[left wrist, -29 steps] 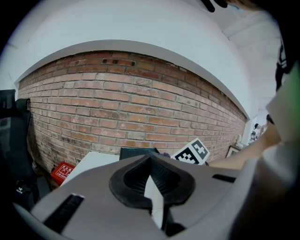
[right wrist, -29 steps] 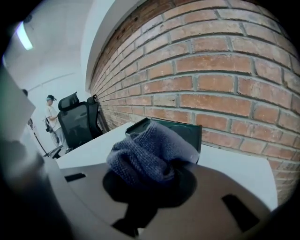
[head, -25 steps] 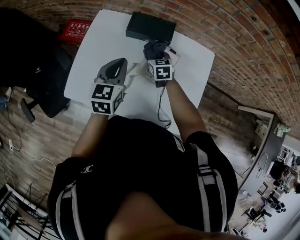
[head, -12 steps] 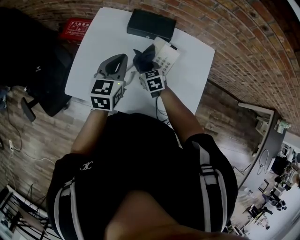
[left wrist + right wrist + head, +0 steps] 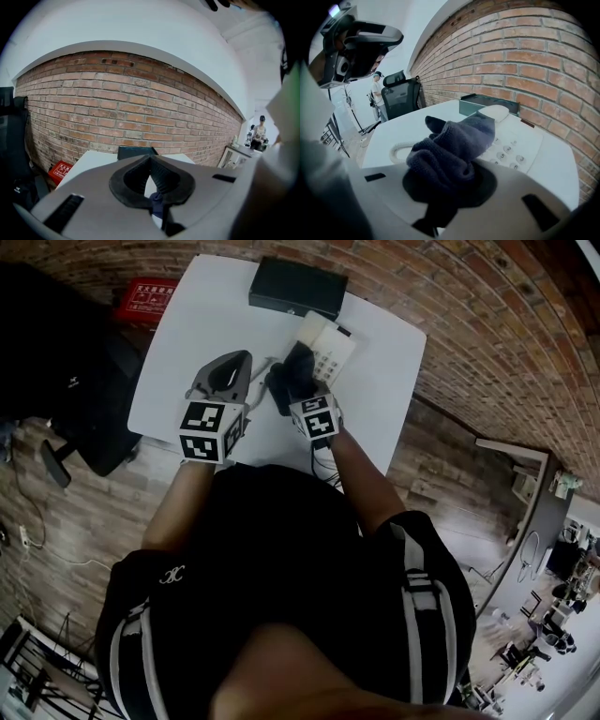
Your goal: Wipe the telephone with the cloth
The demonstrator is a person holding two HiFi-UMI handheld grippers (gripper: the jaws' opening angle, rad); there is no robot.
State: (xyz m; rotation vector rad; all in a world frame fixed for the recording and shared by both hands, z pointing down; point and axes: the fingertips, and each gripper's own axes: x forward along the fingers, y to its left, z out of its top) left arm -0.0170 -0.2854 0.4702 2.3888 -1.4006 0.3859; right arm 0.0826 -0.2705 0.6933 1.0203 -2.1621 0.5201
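**Right gripper clamps the cloth at the telephone; left gripper closed and empty**

In its own view the right gripper (image 5: 450,164) has its jaws clamped on a bunched dark grey cloth (image 5: 454,140). The cloth fills the gap between the pads and stands up out of them. Its far end reaches over the near left edge of the telephone (image 5: 520,140), beside the keypad (image 5: 508,152). Whether it presses on the casing cannot be told. The pale handset (image 5: 497,112) lies along the telephone's far side. A white coiled cord (image 5: 399,151) curls on the table just left of the cloth.

The left gripper (image 5: 151,158) has its jaws together, the black pads meeting at the tips with nothing between them. In the head view it sits left of centre, just beside the cloth and apart from the telephone. Its marker cube (image 5: 211,432) is toward the person.

In the head view the telephone is in the upper centre of the frame, on a white table (image 5: 192,324). It is angled toward the table's upper right corner. Directly above it in the frame, near the table's far edge, lies a flat dark box (image 5: 297,287), close to the telephone's top end.

Beyond the table a brick wall (image 5: 131,108) fills the middle of the left gripper view. A red box (image 5: 145,298) sits off the table's upper left corner. A black office chair (image 5: 401,96) stands at the left in the right gripper view.
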